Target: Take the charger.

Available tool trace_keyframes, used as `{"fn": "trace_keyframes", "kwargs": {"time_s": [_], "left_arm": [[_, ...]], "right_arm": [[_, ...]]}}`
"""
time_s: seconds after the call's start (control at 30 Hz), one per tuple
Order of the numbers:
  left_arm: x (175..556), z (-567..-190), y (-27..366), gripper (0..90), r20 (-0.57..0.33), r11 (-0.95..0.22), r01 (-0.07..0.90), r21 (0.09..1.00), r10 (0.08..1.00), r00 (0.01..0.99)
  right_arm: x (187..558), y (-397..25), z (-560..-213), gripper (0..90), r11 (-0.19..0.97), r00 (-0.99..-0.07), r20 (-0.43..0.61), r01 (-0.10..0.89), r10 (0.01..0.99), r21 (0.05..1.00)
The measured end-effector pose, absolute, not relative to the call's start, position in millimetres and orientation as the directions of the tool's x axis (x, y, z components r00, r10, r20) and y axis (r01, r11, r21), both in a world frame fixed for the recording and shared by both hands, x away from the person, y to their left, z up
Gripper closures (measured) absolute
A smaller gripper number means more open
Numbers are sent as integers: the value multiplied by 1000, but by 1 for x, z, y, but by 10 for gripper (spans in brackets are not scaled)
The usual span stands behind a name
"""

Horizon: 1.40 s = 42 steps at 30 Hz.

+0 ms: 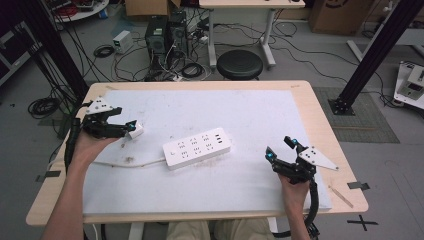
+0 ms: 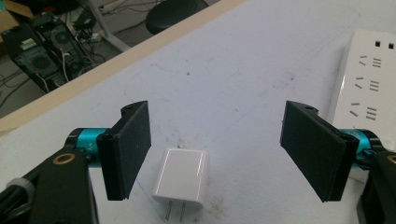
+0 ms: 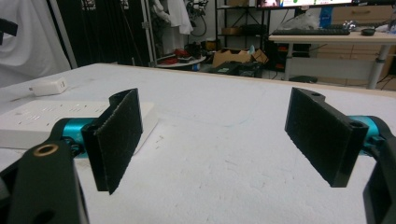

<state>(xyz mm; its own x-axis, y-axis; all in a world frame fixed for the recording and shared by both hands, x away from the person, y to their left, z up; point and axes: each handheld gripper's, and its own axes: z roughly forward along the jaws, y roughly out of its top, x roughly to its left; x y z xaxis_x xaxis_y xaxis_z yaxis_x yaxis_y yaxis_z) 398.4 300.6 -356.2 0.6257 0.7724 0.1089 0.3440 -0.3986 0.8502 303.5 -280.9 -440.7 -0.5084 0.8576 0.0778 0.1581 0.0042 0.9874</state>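
- Left gripper view is showing the left tool spreading its jaws wide over the white table, gripping nothing.
- A small white charger is lying flat between those jaws, nearer the left pad and apart from both, prongs pointing toward the camera.
- High view is placing the charger just at the left tool's tips, left of the white power strip.
- The right tool is hovering wide open, well apart to the strip's right, holding nothing.
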Motion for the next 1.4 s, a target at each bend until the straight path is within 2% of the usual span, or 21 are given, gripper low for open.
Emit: {"fn": "trace_keyframes", "kwargs": {"time_s": [0.3,0.73,1.1,1.4], "left_arm": [[424,-350,298,246,105,-443,364,819,740,664],[437,-366,300,246,64,-445,413,794,738,672],[449,-392,306,247,44,-504,488,713,726,686],[456,-407,308,247,14,-515,513,687,715,699]], "right_arm": [[304,-281,-441,195,10,-507,72,158,859,987],[304,-281,-441,195,10,-506,73,160,860,987],[304,-280,-440,194,10,-504,76,166,860,986],[304,-280,-441,195,15,-507,66,155,860,988]]}}
